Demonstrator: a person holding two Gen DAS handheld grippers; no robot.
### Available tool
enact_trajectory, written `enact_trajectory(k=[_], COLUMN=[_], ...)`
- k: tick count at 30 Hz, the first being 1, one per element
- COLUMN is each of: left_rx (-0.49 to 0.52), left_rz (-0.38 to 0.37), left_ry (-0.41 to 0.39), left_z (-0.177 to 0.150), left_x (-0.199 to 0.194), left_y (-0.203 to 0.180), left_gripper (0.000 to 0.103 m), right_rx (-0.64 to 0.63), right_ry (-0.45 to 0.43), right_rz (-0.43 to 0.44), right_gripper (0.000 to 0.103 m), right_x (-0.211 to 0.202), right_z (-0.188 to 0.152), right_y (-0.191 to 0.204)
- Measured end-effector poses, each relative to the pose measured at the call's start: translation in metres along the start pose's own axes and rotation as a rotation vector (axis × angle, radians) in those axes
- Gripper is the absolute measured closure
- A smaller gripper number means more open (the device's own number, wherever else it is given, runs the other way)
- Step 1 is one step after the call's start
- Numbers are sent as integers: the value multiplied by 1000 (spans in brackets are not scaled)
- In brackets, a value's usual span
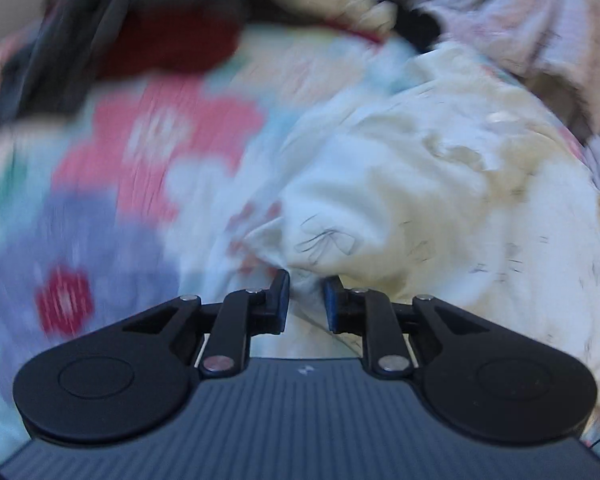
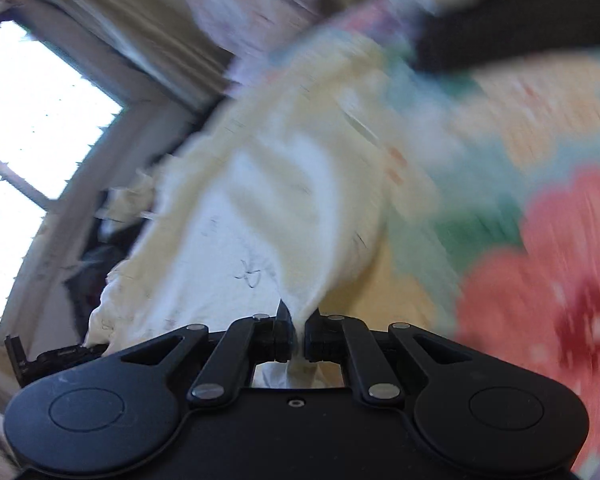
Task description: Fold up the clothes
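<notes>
Both grippers pinch the cream garment over a floral bedspread.
Left gripper [image 1: 306,300] and right gripper [image 2: 298,334] each clamp a fold of garment [image 1: 400,184], centre frame; only the right view shows a window [image 2: 40,120], upper left, bedspread [image 1: 160,128] blurred.

Left gripper [image 1: 306,298] pinching cream garment [image 1: 420,184], floral bedspread [image 1: 140,152] beneath, blurred

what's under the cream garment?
Under the cream garment lies a floral bedspread, visible around its edges. Both the left gripper and right gripper pinch it. Anything directly beneath the cloth is covered.
</notes>
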State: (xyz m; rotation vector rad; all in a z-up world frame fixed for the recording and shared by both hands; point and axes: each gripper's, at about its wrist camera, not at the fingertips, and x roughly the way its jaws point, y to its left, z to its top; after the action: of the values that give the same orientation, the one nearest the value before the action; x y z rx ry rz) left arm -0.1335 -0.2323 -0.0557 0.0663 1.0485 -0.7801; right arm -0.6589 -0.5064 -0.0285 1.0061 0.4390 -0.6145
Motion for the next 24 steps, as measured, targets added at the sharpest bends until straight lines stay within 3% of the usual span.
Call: enact_trajectory(k=[3, 5, 7, 8, 9, 13, 14, 18, 21, 24], left_rx=[-42, -18, 9, 24, 20, -154, -183, -169, -139, -153], left_rz=[-67, -55, -74, -88, -112, -269, -279, -180, -94, -160], left_ry=[-69, -100, -135, -157, -175, -197, -205, -216, -147, -160], left_z=[-5, -2, 3, 5, 7, 6, 3, -11, -18, -22], left_x=[-3, -6, -10, -14, -20, -45, -52, -63, -43, -33], left_y=[9, 6, 2, 0, 0, 17, 21, 29, 32, 34], left_gripper=[77, 68, 73, 96, 103, 103, 103, 103, 100, 97], right_rx=[-3, -47, -80, -89, -86, -73, -70, -60, -71, -65], right_ry=[-18, -36, -47, -52, -69, -136, -153, -215, -137, -61], right_rz=[-4, -25, -27, -20, -1, 74, 93, 158, -5, -129], right_gripper=[95, 95, 95, 95, 95, 95, 95, 95, 95, 95], right_x=[1, 4, 7, 8, 1, -27, -34, -60, -44, -19], right_z=[-4, 3, 11, 15, 15, 19, 20, 22, 9, -4], right_y=[-3, 6, 14, 19, 21, 32, 35, 45, 27, 6])
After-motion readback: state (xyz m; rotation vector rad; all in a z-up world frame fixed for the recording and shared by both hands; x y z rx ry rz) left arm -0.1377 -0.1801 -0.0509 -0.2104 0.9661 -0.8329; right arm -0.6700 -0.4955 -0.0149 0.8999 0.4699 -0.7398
